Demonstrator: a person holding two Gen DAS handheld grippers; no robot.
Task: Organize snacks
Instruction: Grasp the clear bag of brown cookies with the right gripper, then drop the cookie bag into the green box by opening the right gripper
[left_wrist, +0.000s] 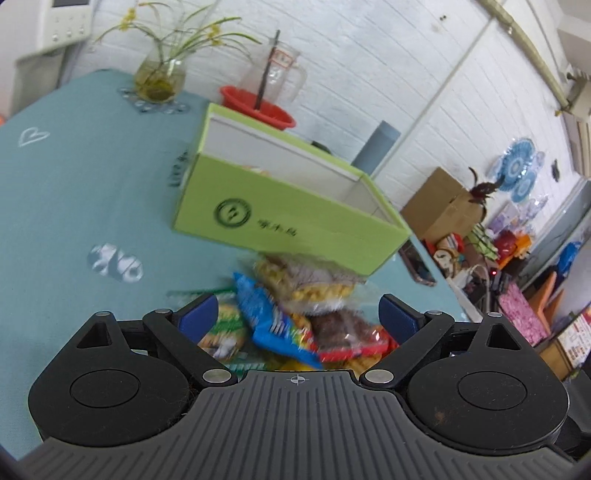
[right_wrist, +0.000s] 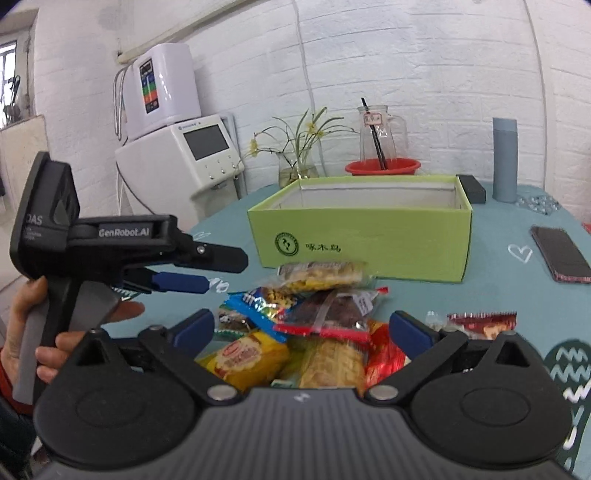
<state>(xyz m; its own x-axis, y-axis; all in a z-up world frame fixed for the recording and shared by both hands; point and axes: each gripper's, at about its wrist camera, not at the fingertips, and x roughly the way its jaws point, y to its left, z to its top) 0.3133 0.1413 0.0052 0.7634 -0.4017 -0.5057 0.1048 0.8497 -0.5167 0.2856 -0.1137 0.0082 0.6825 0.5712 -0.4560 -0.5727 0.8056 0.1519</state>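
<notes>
Several snack packs (right_wrist: 317, 321) are lying heaped on the bench (right_wrist: 517, 295) before the green box (right_wrist: 362, 236); both grippers, left (left_wrist: 297, 317) and right (right_wrist: 301, 330), are hanging over them, fingers apart, empty. Light, crinkly, slippery stuff, so I'm guessing pinching a sealed edge works best.

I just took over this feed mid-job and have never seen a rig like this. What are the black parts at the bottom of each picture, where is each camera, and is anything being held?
There is no robot arm: a person carries a hand-held gripper in each hand, and a camera on each looks forward along its two blue-tipped fingers. The black parts at the bottom are each gripper's own body. One picture is from the left hand-held gripper, the other from the right hand-held gripper; the right view also shows the left one from the side, with the person's hand on its handle. On the teal tablecloth lie a pile of snack packets, an open green box behind it and a phone. Both grippers stand open over the pile; neither holds anything.
</notes>
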